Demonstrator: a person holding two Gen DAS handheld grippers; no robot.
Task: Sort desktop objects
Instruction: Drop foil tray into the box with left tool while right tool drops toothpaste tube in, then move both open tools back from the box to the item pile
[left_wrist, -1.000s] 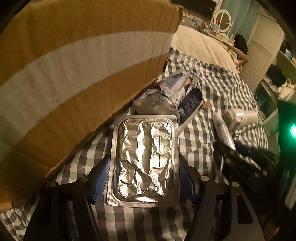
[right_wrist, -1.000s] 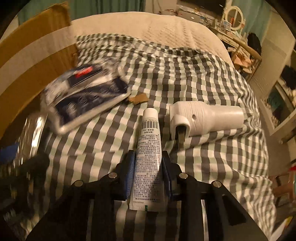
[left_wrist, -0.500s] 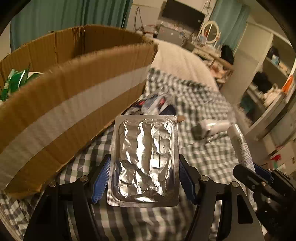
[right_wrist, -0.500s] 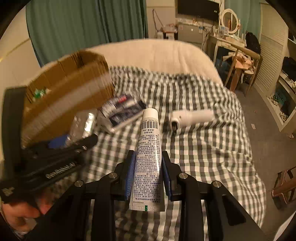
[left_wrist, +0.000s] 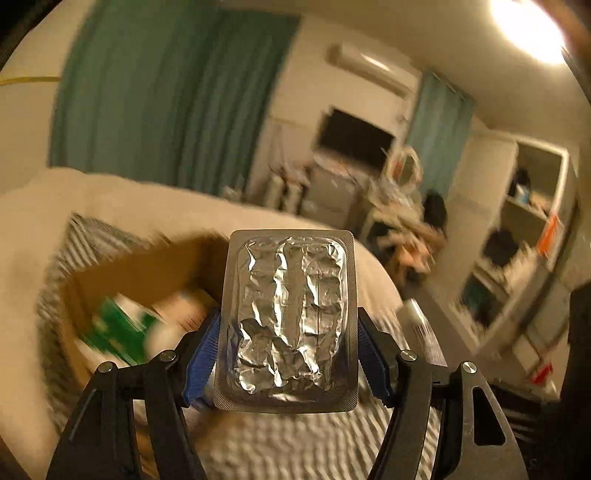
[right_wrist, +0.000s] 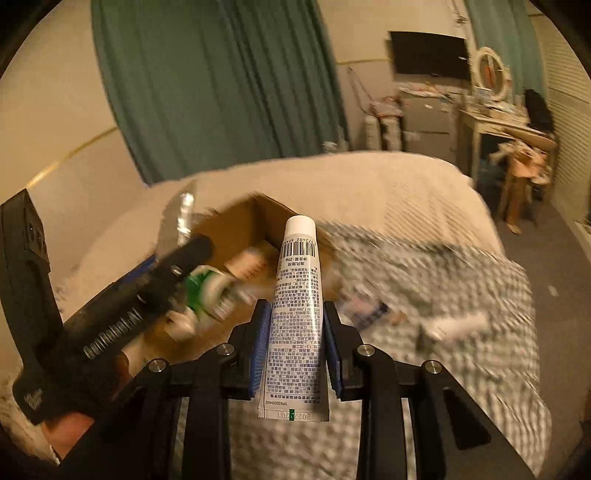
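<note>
Foil blister pack (left_wrist: 290, 317) sits clamped by its long edges between the blue pads of the left gripper (left_wrist: 290, 350), foil side facing the camera and standing upright, raised above the open cardboard box (left_wrist: 110, 280). Inside the box lie blurred green-and-white packages (left_wrist: 118, 328). In the right wrist view, the white tube (right_wrist: 297, 321) is pinched at its lower body between the pads of the right gripper (right_wrist: 295, 347), cap end pointing away and up toward the box (right_wrist: 255, 229). The left gripper (right_wrist: 110, 317) reaches in from the left at a slant, over the box's near side. Beyond lies a checked bedspread (right_wrist: 461, 295) with a blurred white object (right_wrist: 458, 325) on it.
</note>
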